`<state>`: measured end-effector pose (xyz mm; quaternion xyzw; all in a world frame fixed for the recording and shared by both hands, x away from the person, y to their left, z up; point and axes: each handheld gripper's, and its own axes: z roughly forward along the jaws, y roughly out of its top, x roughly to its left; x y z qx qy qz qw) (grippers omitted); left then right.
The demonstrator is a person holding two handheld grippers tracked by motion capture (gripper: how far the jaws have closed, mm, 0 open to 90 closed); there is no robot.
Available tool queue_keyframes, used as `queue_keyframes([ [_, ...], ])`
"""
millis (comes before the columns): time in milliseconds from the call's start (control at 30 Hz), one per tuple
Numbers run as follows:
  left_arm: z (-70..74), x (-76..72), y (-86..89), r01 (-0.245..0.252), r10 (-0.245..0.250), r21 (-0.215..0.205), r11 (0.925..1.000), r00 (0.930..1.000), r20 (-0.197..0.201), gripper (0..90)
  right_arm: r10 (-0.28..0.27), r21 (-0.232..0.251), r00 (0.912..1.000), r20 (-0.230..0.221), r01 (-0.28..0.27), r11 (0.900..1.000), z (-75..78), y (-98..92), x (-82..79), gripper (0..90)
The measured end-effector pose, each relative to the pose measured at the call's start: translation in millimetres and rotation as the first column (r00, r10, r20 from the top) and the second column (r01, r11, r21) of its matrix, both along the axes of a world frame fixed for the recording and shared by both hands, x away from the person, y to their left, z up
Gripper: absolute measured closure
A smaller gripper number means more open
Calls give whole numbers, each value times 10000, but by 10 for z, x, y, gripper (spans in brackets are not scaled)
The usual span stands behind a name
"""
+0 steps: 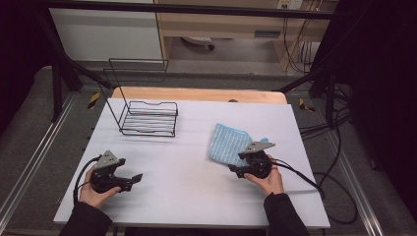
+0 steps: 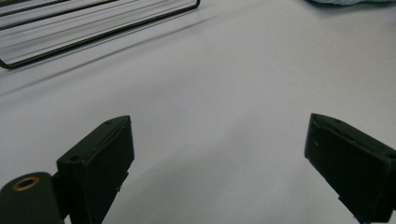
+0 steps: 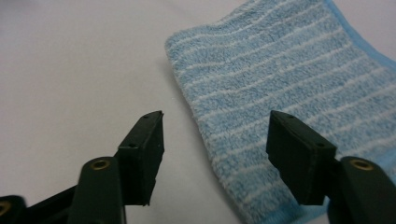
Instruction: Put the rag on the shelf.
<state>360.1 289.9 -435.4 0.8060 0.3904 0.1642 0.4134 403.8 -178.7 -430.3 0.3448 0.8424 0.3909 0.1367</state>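
A blue towel (image 1: 226,142) with thin white stripes lies flat on the white table (image 1: 187,191), right of centre. My right gripper (image 1: 236,163) sits at its near corner, held by a hand. In the right gripper view the jaws (image 3: 215,140) stand partly apart, low over the towel (image 3: 289,79): its left edge runs between them and the pads do not press it. My left gripper (image 1: 132,171) rests at the near left of the table, open, with bare table between its jaws (image 2: 219,154).
A black wire rack (image 1: 147,118) stands at the back left of the table, and its base wires (image 2: 93,28) cross the top of the left gripper view. Cables trail off the right side. A wooden edge (image 1: 196,93) runs along the back.
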Motion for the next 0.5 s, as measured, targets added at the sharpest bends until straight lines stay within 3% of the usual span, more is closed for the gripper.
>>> queue_keyframes([
  [233, 3, 3, 0, -4, 4, 4, 10000, 10000, 11, 90, 270, -489, 9996, 88, -265, 9985, -115, 129, 87, 597],
  [500, 3, 1, -8, 4, -4, 68, 10000, 10000, 17, 93, 405, -1148, 9966, 717, -321, 9929, -166, 138, 102, 795],
])
